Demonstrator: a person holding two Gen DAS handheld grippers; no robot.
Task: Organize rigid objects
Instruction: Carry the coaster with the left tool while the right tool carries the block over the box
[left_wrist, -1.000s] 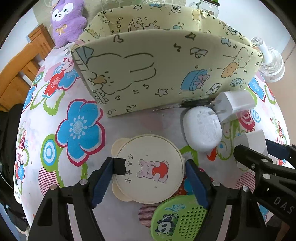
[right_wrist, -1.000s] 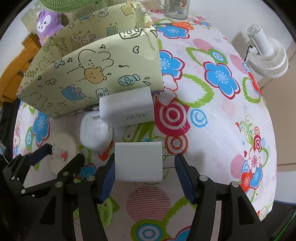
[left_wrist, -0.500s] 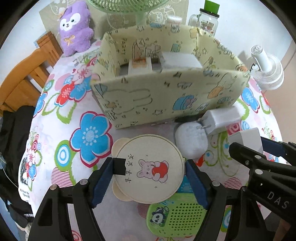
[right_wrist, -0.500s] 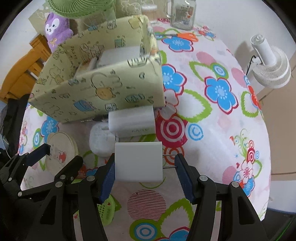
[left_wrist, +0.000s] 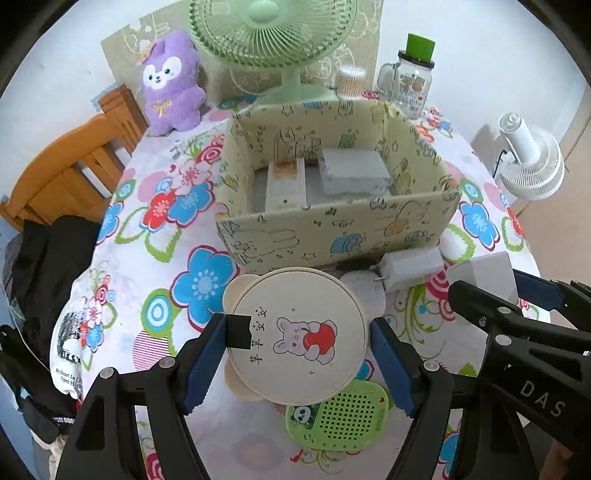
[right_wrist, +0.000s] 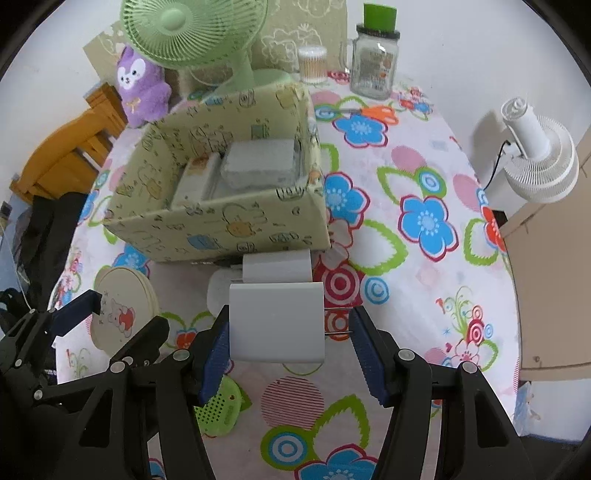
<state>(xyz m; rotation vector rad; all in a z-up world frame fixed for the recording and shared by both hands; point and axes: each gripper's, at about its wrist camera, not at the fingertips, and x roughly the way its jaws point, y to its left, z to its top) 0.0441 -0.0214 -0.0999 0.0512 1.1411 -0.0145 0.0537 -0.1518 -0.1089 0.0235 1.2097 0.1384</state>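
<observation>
My left gripper (left_wrist: 297, 341) is shut on a round cream disc with a bunny print (left_wrist: 299, 336) and holds it above the table, in front of the yellow patterned box (left_wrist: 332, 236). My right gripper (right_wrist: 288, 336) is shut on a white plug adapter (right_wrist: 277, 321), its prongs pointing right, also lifted before the box (right_wrist: 229, 225). The box holds a grey block (left_wrist: 352, 171) and a white flat pack (left_wrist: 286, 182). On the cloth by the box lie another white charger (right_wrist: 277, 266) and a white rounded case (left_wrist: 364, 290). A green panda gadget (left_wrist: 338, 417) lies below the disc.
A green desk fan (left_wrist: 273, 33), a purple plush (left_wrist: 171, 85), a glass jar with green lid (left_wrist: 415, 81) and a cotton-swab tub (left_wrist: 351, 81) stand behind the box. A white fan (right_wrist: 535, 155) is at the right edge. A wooden chair (left_wrist: 70, 173) is at left.
Both grippers have risen with their loads and pulled back from the box. The box's inside now shows. The disc and adapter stay gripped.
</observation>
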